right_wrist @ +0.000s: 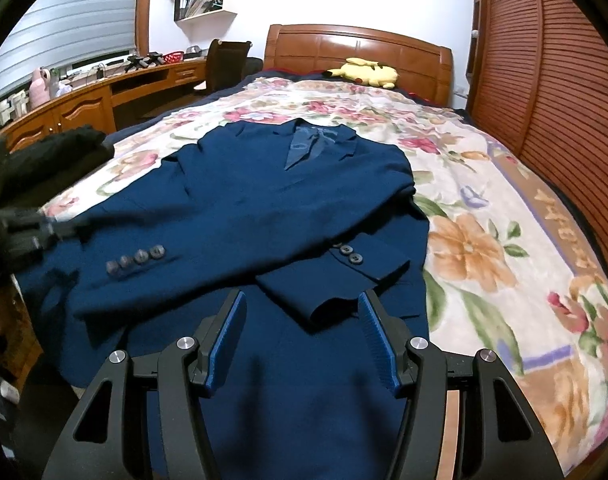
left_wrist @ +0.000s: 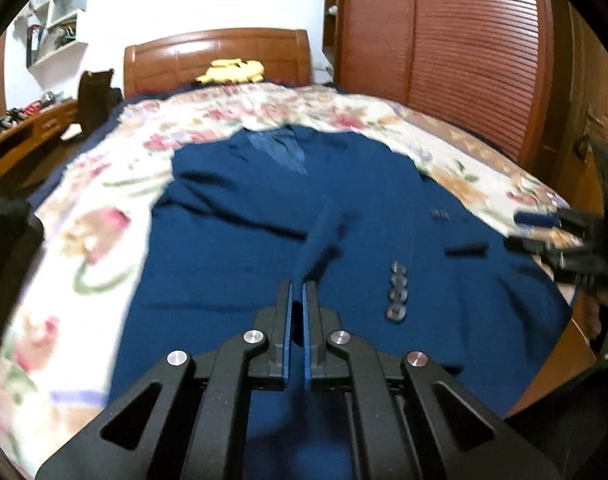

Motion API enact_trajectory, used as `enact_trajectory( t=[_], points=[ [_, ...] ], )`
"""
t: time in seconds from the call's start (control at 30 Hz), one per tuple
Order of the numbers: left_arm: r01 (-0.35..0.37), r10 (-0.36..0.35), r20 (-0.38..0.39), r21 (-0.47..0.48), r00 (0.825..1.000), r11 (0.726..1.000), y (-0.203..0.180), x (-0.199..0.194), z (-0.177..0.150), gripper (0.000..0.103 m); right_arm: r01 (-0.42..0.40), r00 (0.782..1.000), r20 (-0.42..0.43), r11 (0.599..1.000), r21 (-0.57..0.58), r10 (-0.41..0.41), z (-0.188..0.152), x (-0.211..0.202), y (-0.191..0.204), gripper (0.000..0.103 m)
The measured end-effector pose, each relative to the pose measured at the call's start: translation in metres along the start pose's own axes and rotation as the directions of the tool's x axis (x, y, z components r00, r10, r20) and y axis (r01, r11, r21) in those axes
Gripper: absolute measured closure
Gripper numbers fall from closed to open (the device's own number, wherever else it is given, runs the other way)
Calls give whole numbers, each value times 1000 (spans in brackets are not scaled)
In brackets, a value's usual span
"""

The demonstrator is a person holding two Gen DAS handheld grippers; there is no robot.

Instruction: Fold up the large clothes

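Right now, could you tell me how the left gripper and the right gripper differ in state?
The left gripper is shut, pinching a raised fold of the blue jacket; the right gripper stands open and grips nothing. The left gripper has cloth pulled up between its pads; the right gripper only has a folded sleeve lying beyond its tips. Both have blue pads and point down at the same jacket.
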State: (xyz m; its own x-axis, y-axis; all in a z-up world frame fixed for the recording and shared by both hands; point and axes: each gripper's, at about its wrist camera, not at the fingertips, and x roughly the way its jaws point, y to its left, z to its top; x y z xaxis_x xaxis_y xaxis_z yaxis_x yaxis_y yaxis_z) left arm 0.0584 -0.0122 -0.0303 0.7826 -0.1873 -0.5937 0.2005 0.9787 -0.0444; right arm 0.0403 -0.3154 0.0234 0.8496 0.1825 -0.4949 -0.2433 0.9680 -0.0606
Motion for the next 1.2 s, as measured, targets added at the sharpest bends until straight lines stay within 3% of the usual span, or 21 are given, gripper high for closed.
enact_trajectory(
  t=[0.27, 0.53, 0.63, 0.7, 0.73, 0.8, 1.2],
  points=[
    [-101, 102, 25, -16, 995, 995, 36, 0, 41, 98, -5, 1000, 8, 1000, 0, 5, 0, -3, -1, 43],
    [-134, 133, -23, -25, 991, 991, 53, 13, 32, 96, -24, 1000, 10, 1000, -1, 24, -3, -3, -2, 43],
    [-165, 164, -22, -30, 986, 986, 57, 11, 27, 86, -32, 999, 24, 999, -1, 32, -2, -4, -3, 43],
    [-157, 157, -4, -37, 988, 987, 60, 6, 22, 56, -31, 999, 29, 1000, -4, 31, -2, -4, -2, 43],
    [-143, 144, 5, -45, 990, 989, 62, 3, 21, 50, -30, 999, 34, 1000, -4, 30, -3, -3, -2, 43],
    [-129, 131, 16, -66, 991, 989, 67, -4, 16, 21, -29, 999, 39, 1000, -6, 30, -4, -2, -1, 43],
    [-139, 141, 19, -93, 990, 986, 83, -27, -21, 20, -6, 1000, 7, 1000, -2, 6, -5, 12, 2, 43]
  ],
)
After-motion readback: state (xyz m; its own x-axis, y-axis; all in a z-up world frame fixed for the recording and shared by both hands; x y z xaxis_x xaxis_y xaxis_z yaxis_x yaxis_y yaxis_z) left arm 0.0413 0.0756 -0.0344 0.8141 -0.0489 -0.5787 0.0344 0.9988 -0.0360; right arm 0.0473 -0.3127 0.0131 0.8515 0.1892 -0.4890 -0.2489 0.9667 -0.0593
